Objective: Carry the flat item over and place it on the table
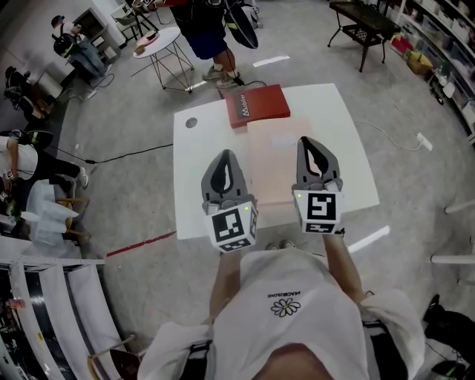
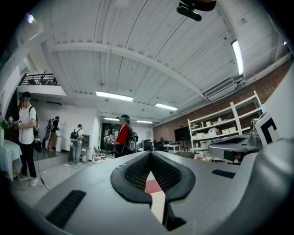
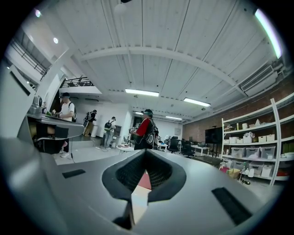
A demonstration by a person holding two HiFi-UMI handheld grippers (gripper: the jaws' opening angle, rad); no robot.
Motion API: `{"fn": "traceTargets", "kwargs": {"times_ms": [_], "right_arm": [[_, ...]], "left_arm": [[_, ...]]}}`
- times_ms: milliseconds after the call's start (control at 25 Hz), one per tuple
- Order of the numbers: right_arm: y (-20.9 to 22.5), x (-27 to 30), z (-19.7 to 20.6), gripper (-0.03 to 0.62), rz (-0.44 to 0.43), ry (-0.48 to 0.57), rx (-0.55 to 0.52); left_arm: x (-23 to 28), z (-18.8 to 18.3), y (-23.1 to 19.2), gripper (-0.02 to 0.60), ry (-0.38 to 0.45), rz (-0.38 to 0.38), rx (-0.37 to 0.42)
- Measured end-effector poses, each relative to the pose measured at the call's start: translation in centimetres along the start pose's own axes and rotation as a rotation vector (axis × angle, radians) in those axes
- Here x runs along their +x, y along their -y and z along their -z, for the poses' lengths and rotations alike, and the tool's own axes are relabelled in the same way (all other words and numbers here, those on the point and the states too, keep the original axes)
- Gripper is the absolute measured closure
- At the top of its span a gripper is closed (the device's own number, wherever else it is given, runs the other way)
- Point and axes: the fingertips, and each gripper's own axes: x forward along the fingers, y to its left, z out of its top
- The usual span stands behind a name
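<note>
A white square table (image 1: 204, 167) stands in front of me. On its far edge lies a flat red item (image 1: 257, 105) with white print. A pale pink flat board (image 1: 273, 159) lies on the table from the red item toward me. My left gripper (image 1: 225, 154) hovers to the left of the board and my right gripper (image 1: 306, 141) to its right, both pointing forward. Both are shut with nothing between their jaws. In the left gripper view (image 2: 150, 153) and the right gripper view (image 3: 145, 150), the red item (image 2: 153, 186) and pale board (image 3: 139, 204) show through the jaw gap.
A small dark round spot (image 1: 191, 122) marks the table's far left corner. A person in a red top (image 1: 211, 33) stands just beyond the table. A small round table (image 1: 158, 41) is at far left, a black table (image 1: 364, 18) at far right, shelves (image 1: 445, 52) along the right.
</note>
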Motion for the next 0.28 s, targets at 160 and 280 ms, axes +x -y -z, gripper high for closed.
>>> {"fn": "traceTargets", "kwargs": {"times_ms": [160,280], "right_arm": [[0.0,-0.1,-0.8,0.584,-0.006,0.016,0.004],[0.2,0.0,-1.4,0.583,-0.011,0.032,0.002]], "left_arm": [[0.1,-0.3,0.1,0.566,0.003,0.004,-0.002],[0.3,-0.5,0.2,0.566,0.008,0.005,-0.002]]}}
